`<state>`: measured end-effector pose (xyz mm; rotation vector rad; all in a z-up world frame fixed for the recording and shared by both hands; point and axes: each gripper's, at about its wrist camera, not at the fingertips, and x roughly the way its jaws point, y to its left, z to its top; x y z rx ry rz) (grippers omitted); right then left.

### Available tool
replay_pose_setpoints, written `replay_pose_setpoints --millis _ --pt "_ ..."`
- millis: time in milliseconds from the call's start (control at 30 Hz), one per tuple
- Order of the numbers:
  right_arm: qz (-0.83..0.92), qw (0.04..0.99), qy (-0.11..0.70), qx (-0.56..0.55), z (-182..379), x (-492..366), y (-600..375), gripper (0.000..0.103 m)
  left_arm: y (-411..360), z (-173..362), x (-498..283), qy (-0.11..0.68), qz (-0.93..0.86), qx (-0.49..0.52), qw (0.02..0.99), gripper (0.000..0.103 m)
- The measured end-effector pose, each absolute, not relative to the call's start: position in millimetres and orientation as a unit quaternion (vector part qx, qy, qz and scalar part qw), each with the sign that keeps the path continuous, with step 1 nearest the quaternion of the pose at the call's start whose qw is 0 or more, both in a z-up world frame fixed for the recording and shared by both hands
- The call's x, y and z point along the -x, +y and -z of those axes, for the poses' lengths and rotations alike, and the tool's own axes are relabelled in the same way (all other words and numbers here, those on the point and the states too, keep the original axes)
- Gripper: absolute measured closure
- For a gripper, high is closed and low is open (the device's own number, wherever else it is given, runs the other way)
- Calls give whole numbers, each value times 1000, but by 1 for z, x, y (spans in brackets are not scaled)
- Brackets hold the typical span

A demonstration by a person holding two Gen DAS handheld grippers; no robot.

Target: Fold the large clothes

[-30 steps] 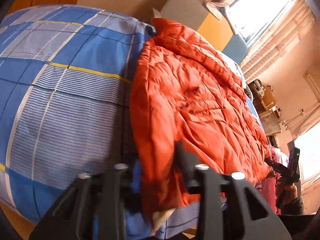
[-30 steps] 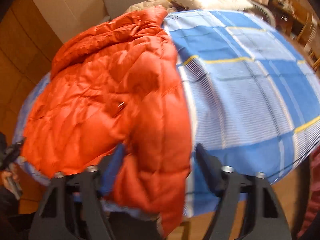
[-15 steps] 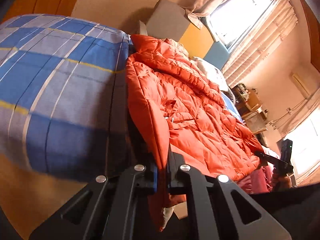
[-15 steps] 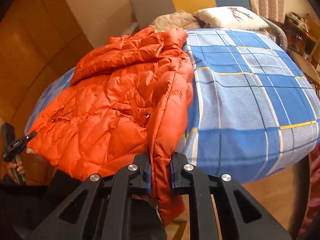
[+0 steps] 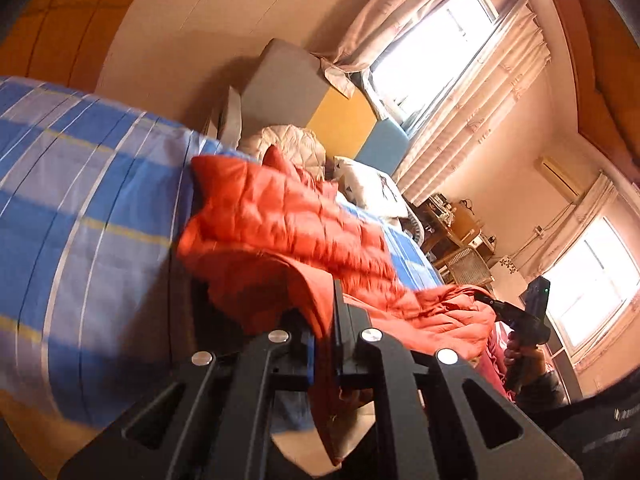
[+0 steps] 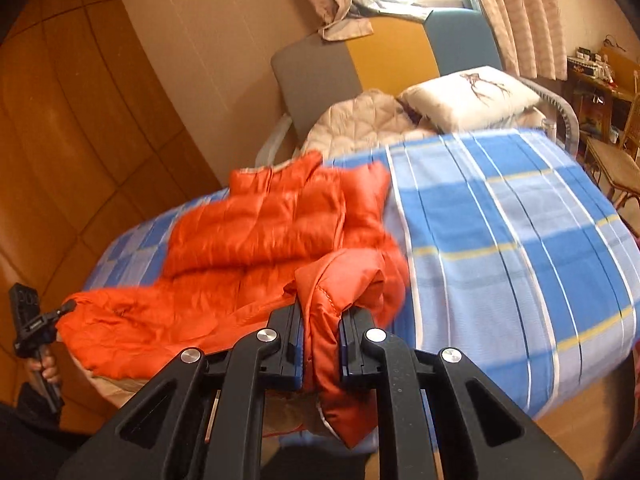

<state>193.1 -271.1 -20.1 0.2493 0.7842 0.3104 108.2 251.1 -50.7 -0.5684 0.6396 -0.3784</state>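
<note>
Field notes, both claws loaded. Left claw (image 5: 325,344) clamped tight on a thin edge of the orange puffer jacket (image 5: 288,232); right claw (image 6: 320,350) pinching a thicker bunched roll of the same jacket (image 6: 256,232), cloth hanging below the jaws. In the right wrist view I see my left claw out at 9 o'clock at the jacket's other near corner.

Jacket lies on the bed (image 6: 500,240), over the blue plaid cover, near hem raised off the mattress, far part at 12 o'clock still down, just short of the beige quilt (image 6: 360,124) and white pillow (image 6: 468,96).

Risks, as I judge them:
- Shell looks slick; left claw's bite is thin, so the hem may slide out under the jacket's weight.
- Uneven carry between the two claws would skew the fold line.
- Puffy filling likely springs back; fold may not lie flat.
- Carrying too far toward 12 o'clock could drag the jacket into the quilt.
</note>
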Motion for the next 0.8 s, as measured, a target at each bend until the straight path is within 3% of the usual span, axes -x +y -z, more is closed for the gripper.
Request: replay_pose_setpoints --millis 367,400,467,500,533,567,633,700,800 --pt "-111 900 400 -131 31 -326 -249 89 258 42 -251 334 132 272 893 93" --pt "-107 900 402 -132 33 -334 -248 87 259 44 -260 337 127 273 892 93" --pt "-101 900 402 -137 34 -345 -249 71 262 52 -281 350 114 282 886 88" --pt "-99 901 398 -143 34 -349 -250 62 263 54 -289 354 105 278 887 77" --pt "-89 904 388 -154 32 -352 -254 33 264 57 -295 357 93 279 887 64" --pt "-80 908 378 -163 29 -353 -257 17 266 60 -299 358 94 286 884 57" --pt "-81 910 360 -188 23 -353 -266 17 272 63 -304 354 86 304 880 23" --pt "-79 911 351 -201 22 -349 -275 17 283 61 -301 332 70 322 884 10" --pt "-75 909 360 -195 38 -334 -283 16 301 61 -289 310 66 344 884 7"
